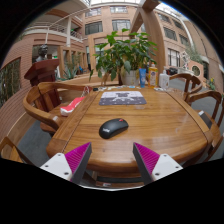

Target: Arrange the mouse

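From the camera on the tongs point(110, 160), a round bench point(150, 120) of warm, glossy wood planks fills the middle ground. The tongs hang over its near edge, spread wide apart and holding nothing, each finger faced with a magenta pad point(72, 157).

The mouse point(113, 127) is a smooth, dark, rounded shape lying on the bare wood just ahead of the fingers, near the bench's centre. Beyond it, toward the far edge, lies a flat rectangular mat point(121, 98) with a pale printed pattern. At the far left edge sits a small red and white item point(71, 104), perhaps a packet. A leafy green plant point(122, 52) stands at the far edge.

Wooden chairs point(45, 100) with curved arms ring the bench. Behind rise brick-coloured buildings point(110, 22) with windows and balconies.
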Motion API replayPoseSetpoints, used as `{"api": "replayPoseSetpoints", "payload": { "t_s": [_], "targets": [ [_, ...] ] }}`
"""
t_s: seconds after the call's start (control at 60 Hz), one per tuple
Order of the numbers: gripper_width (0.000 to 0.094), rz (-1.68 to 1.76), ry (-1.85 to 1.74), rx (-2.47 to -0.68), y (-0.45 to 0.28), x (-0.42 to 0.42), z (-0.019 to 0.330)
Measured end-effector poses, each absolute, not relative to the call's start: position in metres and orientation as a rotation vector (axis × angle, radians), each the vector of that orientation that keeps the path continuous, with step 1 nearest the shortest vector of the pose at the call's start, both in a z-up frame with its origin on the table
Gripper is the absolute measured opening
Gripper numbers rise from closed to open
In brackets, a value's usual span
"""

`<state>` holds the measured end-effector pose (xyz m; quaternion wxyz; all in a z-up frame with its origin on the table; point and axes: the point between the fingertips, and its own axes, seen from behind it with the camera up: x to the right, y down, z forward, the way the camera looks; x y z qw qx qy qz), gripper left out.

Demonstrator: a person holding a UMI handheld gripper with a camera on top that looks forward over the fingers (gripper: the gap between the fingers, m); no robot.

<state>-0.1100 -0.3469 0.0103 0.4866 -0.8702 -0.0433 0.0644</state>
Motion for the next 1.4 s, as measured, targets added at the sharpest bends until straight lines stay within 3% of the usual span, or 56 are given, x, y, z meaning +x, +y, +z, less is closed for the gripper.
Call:
{"api": "replayPoseSetpoints", "payload": {
  "t_s": [0.467, 0.567, 0.7, 1.05, 1.133, 1.283, 1.4],
  "targets": [
    [0.0835, 0.193, -0.071, -2.150, -0.223, -0.161, -0.006],
    [0.0711, 0.122, -0.093, -2.169, -0.205, -0.165, -0.010],
    [0.0471, 0.027, -0.158, -2.169, -0.199, -0.169, -0.014],
    [0.0340, 0.070, -0.220, -2.194, -0.197, -0.178, -0.009],
    [0.0341, 0.157, -0.239, -2.117, -0.191, -0.194, 0.034],
    [0.0341, 0.339, -0.242, -1.826, -0.169, -0.218, 0.202],
    [0.0338, 0.339, -0.218, -1.673, -0.124, -0.203, 0.289]
  ]
}}
